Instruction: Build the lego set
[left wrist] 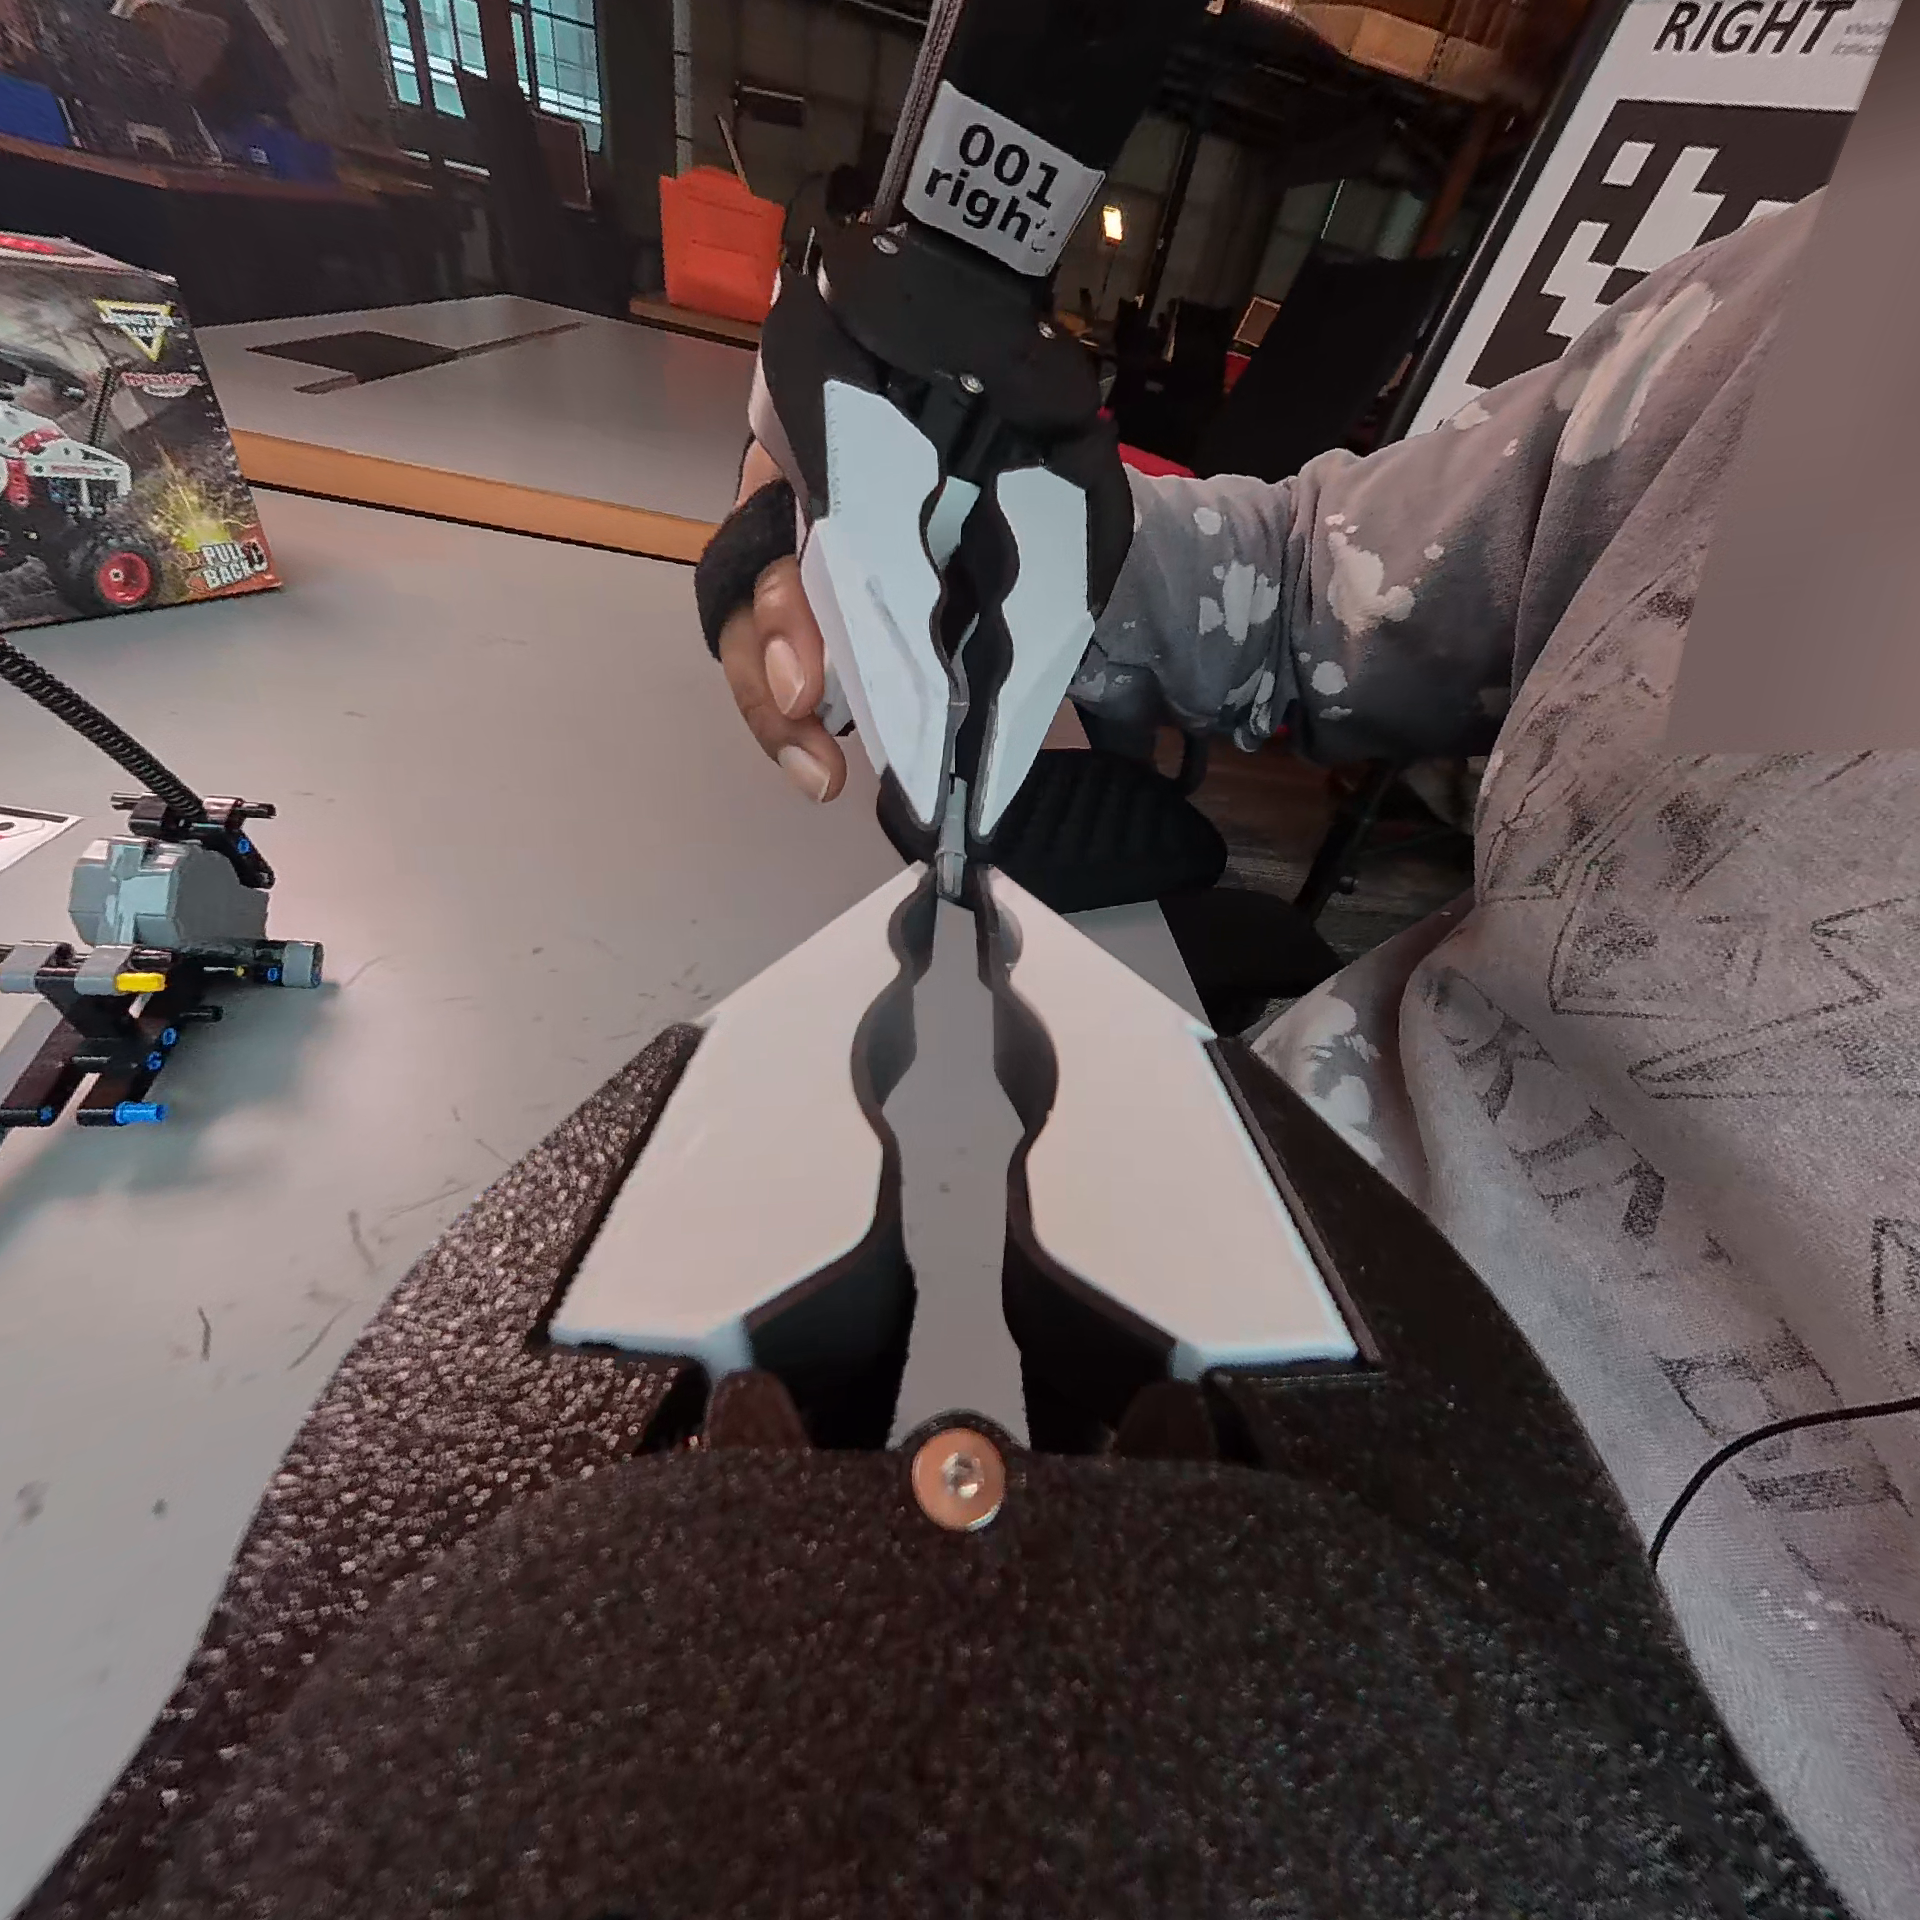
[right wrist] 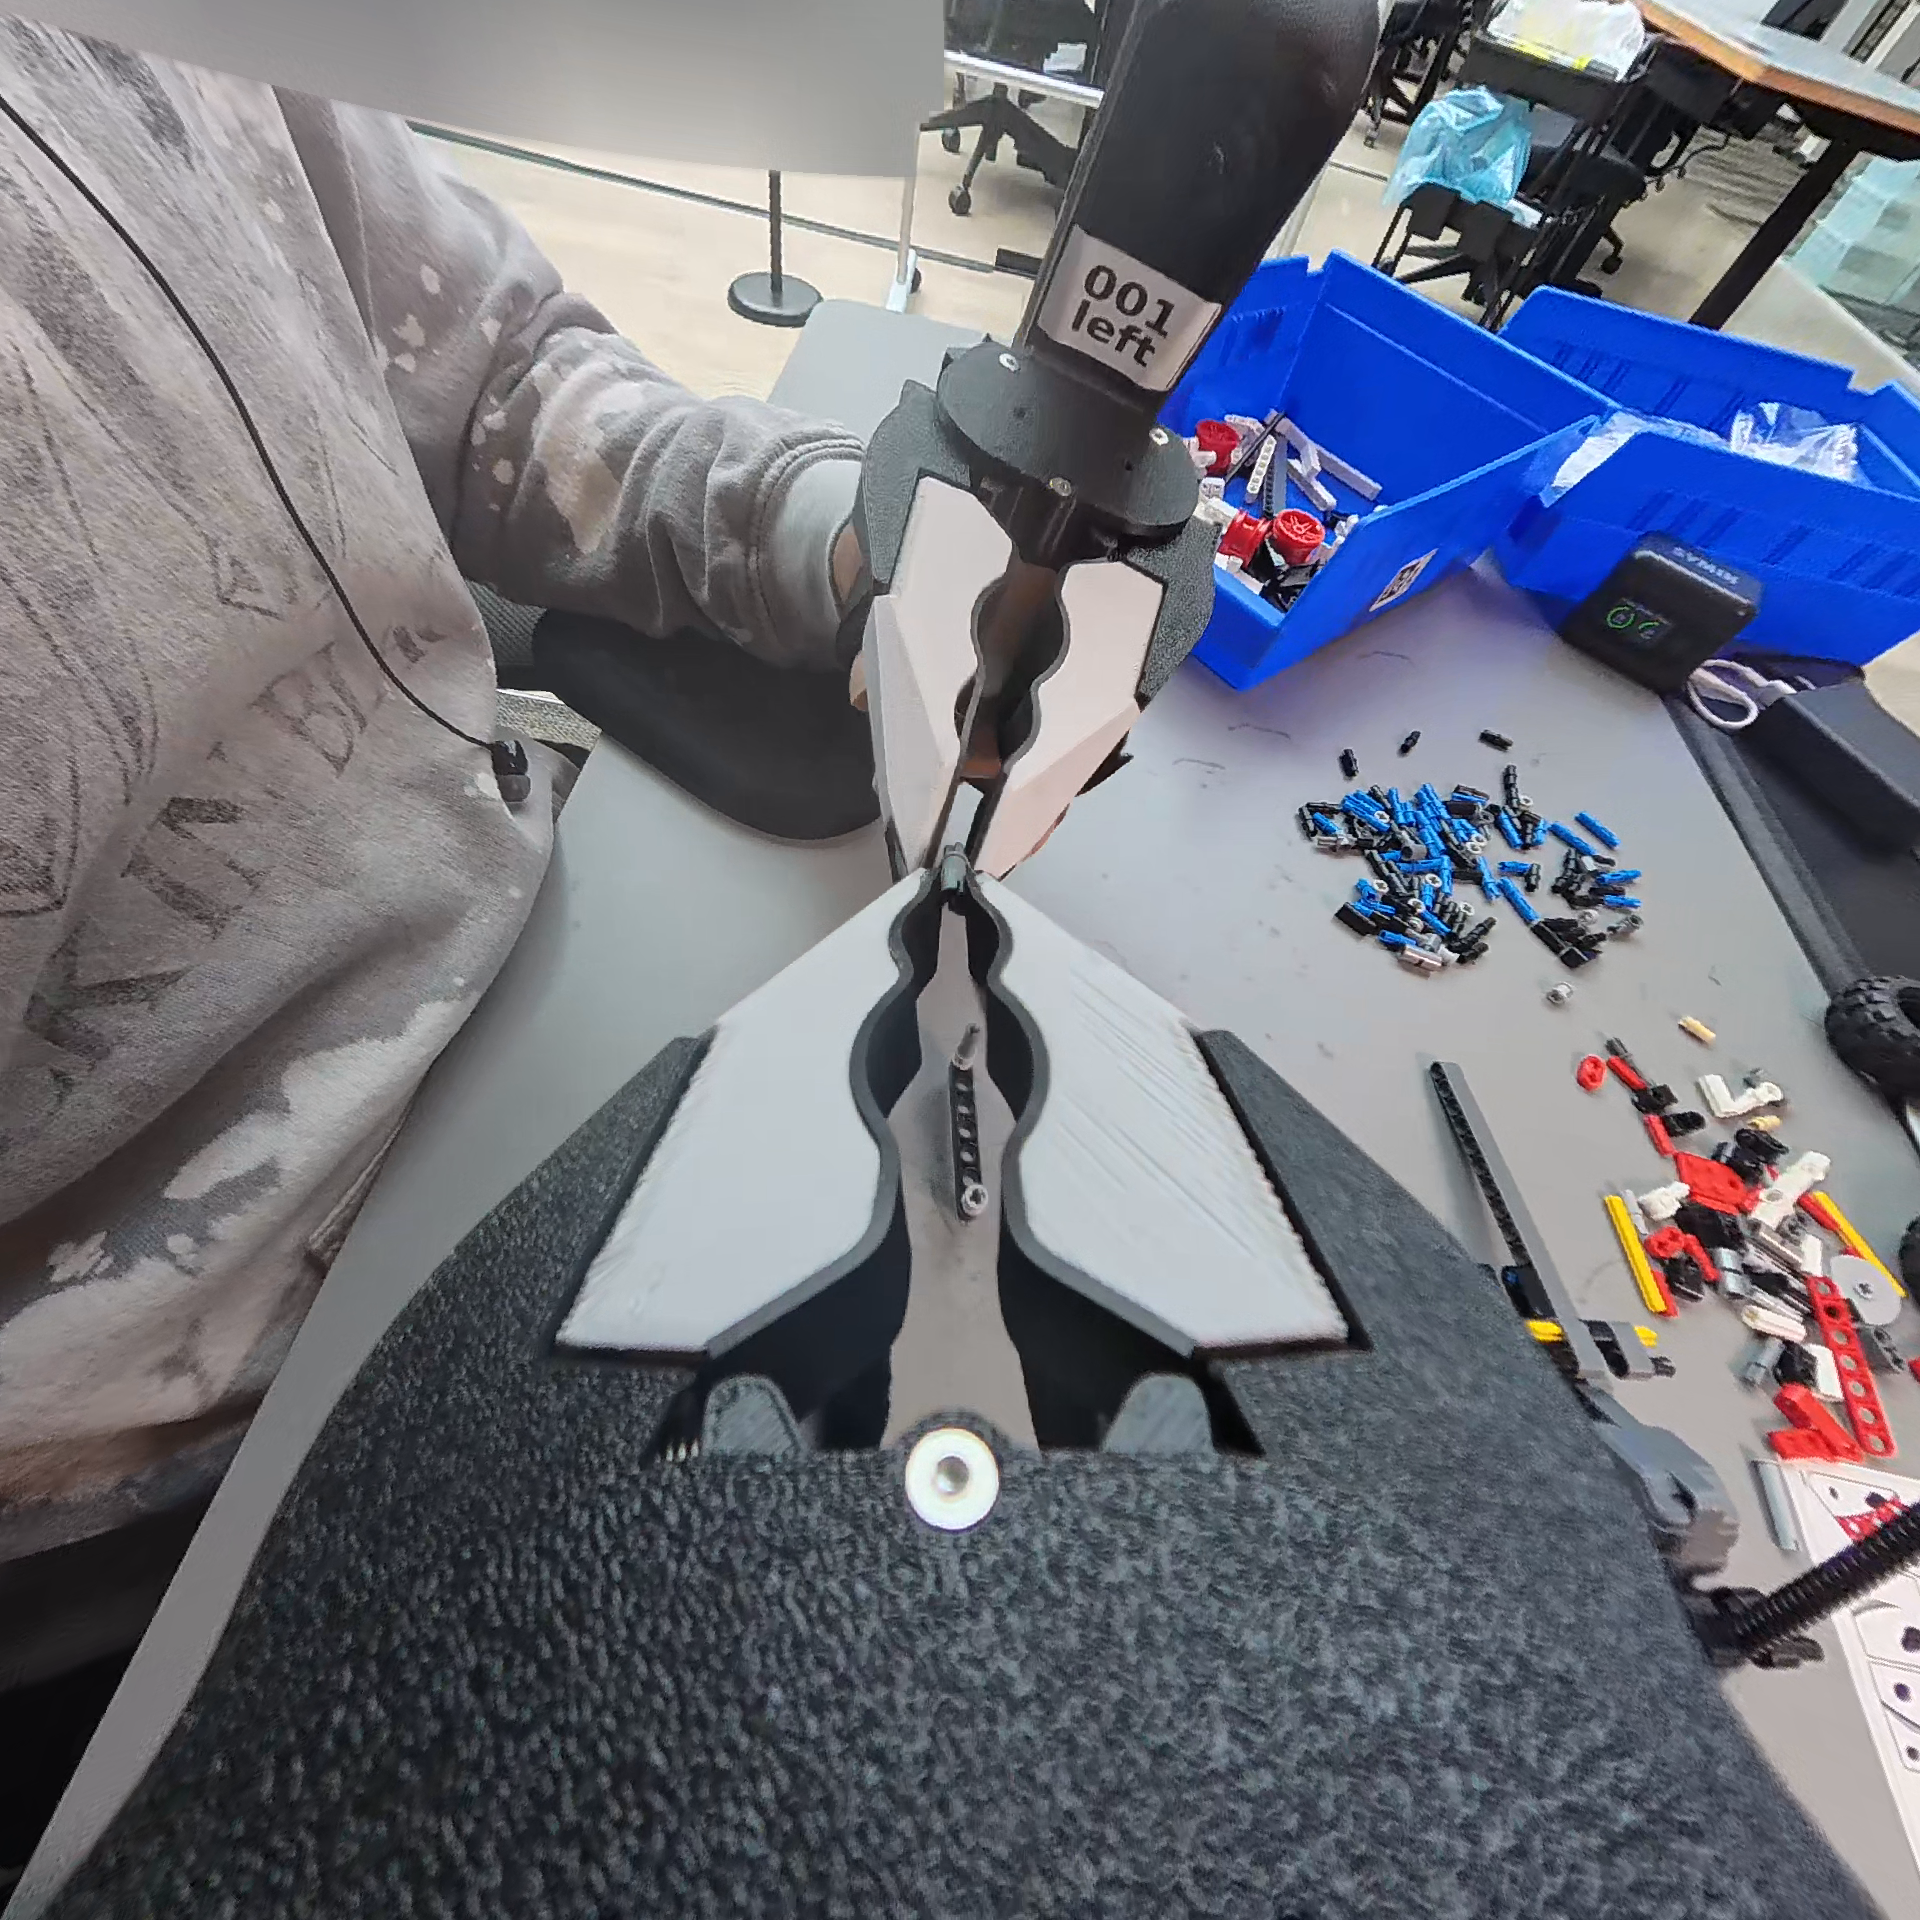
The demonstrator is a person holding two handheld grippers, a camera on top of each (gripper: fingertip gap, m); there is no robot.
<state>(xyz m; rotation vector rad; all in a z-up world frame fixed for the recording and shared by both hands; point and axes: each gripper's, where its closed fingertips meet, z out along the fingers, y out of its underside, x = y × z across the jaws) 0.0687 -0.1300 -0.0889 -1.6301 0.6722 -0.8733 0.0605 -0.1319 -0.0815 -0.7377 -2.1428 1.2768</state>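
My left gripper and my right gripper meet tip to tip above the grey table. Both are shut on one small grey pin piece, which looks dark in the right wrist view. The right gripper also shows in the left wrist view, coming down from above. The left gripper shows the same way in the right wrist view. A short black beam with holes lies on the table below the right gripper. The partly built grey and black chassis stands at the left.
The set's box stands at the far left. A pile of blue and black pins and a heap of red, white and black parts lie at the right, with a long dark beam, a tyre and blue bins. A person's sleeve is close by. The grippers are tip to tip, or close to it.
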